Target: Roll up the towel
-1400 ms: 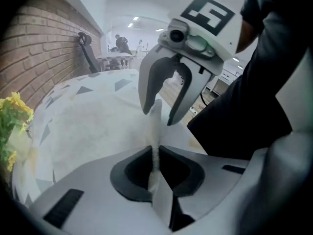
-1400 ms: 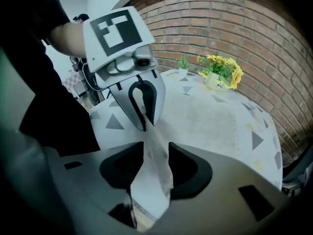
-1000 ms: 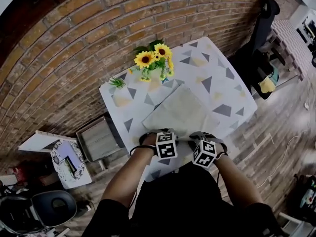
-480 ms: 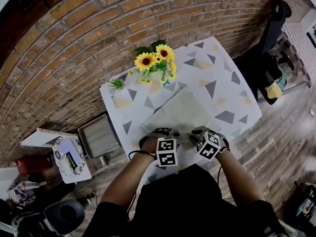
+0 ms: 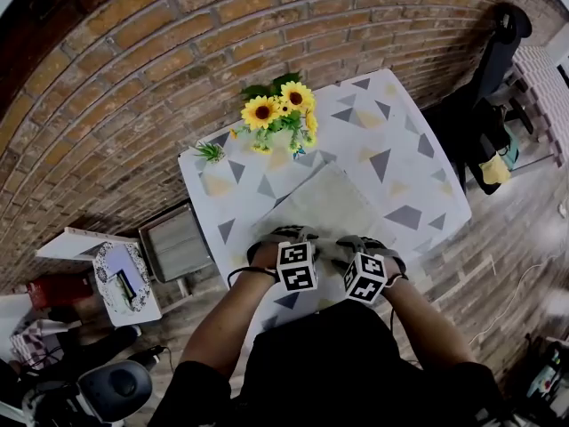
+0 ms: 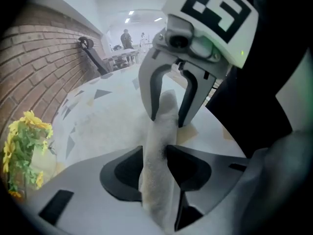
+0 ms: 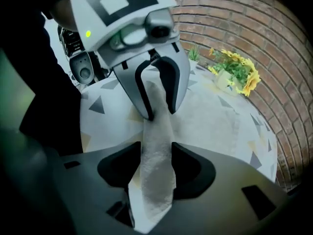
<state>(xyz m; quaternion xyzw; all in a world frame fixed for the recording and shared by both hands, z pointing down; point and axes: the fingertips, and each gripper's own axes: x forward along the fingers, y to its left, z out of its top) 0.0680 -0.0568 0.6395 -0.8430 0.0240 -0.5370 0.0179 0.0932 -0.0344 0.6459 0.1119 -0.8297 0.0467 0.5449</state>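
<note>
Two grippers share the towel (image 5: 324, 205), a pale, nubbly terry rectangle lying flat at the centre of the head view, its near edge gathered into a soft, narrow ridge at lower centre. The left gripper (image 5: 286, 236) pinches that ridge. Its jaws have just closed a little onto the cloth, which bulges between the pads. The right gripper (image 5: 356, 243) has just spread its jaws wider, and the ridge lies between them, seemingly loose rather than squeezed. The step in hand looks like starting the roll. It likely goes best if both grippers take the ridge level with each other, turn it over away from the person at one pace, and keep it snug, since limp pile will skew or sag if one end leads. Underneath, the table (image 5: 400, 163) wears a smooth white cover printed with grey and yellow triangles. Sunflowers (image 5: 277, 105) stand at its far edge, upper centre, against a rough brick wall (image 5: 133, 78).
</note>
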